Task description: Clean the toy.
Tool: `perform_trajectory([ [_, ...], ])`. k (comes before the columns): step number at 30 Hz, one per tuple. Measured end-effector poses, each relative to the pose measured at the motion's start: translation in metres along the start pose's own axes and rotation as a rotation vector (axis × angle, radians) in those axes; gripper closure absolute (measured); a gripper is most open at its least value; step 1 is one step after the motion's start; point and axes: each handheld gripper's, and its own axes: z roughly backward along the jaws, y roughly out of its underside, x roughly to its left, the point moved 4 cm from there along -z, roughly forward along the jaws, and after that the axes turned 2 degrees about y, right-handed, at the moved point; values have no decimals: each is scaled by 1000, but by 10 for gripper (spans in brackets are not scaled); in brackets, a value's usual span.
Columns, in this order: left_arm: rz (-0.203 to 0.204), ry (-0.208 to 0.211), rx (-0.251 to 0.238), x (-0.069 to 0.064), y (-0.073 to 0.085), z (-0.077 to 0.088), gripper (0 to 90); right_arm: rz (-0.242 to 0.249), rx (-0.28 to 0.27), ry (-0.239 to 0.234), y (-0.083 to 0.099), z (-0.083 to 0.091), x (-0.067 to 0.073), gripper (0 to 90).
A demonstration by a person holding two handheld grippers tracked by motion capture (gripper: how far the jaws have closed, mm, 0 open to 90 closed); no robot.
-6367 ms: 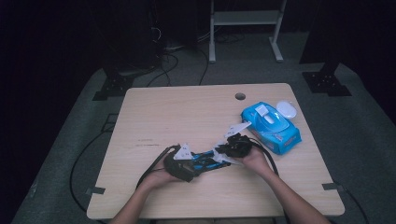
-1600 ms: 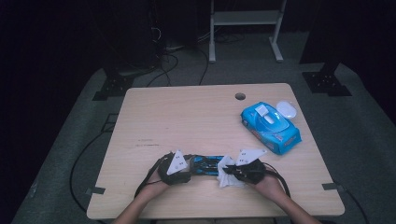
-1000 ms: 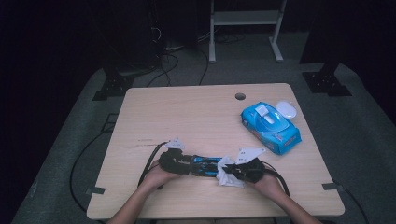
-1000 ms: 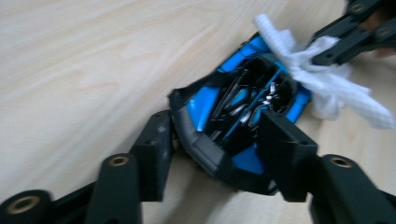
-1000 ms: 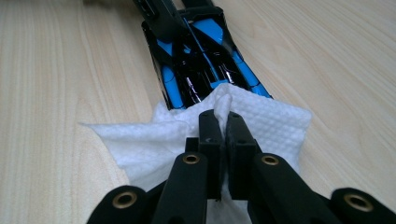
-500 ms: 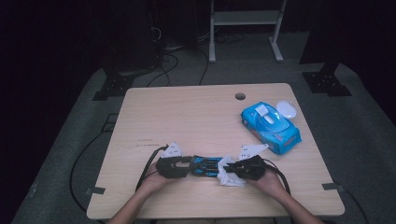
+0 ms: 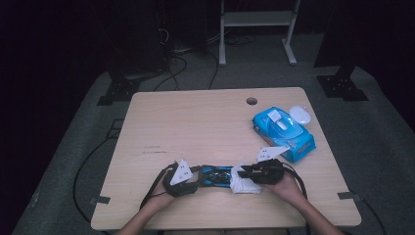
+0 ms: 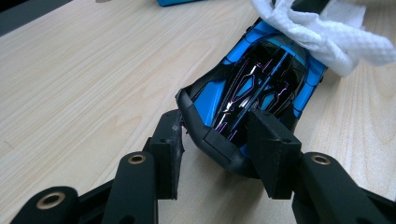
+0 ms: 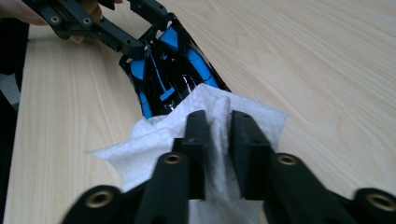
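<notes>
A blue and black toy car (image 7: pixel 215 176) lies flat near the table's front edge. My left gripper (image 7: pixel 198 180) is shut on its left end; in the left gripper view the jaws clasp the car (image 8: pixel 254 88) at both sides of its black edge, gripper (image 8: pixel 217 135). My right gripper (image 7: pixel 244 177) is shut on a crumpled white wipe (image 7: pixel 243 182) pressed against the car's right end. In the right gripper view the wipe (image 9: pixel 159 140) sits pinched between the jaws of the gripper (image 9: pixel 217 128) and covers the near end of the car (image 9: pixel 168 70).
A blue pack of wipes (image 7: pixel 283 132) with its flap up lies at the right of the table (image 7: pixel 195 122), a white oval lid (image 7: pixel 301 115) behind it. A cable hole (image 7: pixel 251 101) is near the far edge. Cables trail off the front edge.
Both hands and the car have come from beside the pack down to the front edge. Over the last second the wipe has shifted slightly on the car's right end.
</notes>
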Motion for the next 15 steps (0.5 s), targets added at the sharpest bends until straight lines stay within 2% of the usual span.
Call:
perform_trajectory([
  [2,-4,-4,-3,0,0,0,557,2,4,2,-1,1,-2,677],
  [5,-39,-12,-2,-2,0,1,557,-13,11,22,-2,2,-6,603],
  [11,-45,-17,-9,-3,1,2,557,-85,44,-53,2,-7,-15,512],
  [13,-56,-20,-13,-3,1,2,557,-131,46,-110,3,-11,-18,487],
  [15,-57,-18,-16,-3,1,2,557,-157,54,-154,5,-16,-21,462],
])
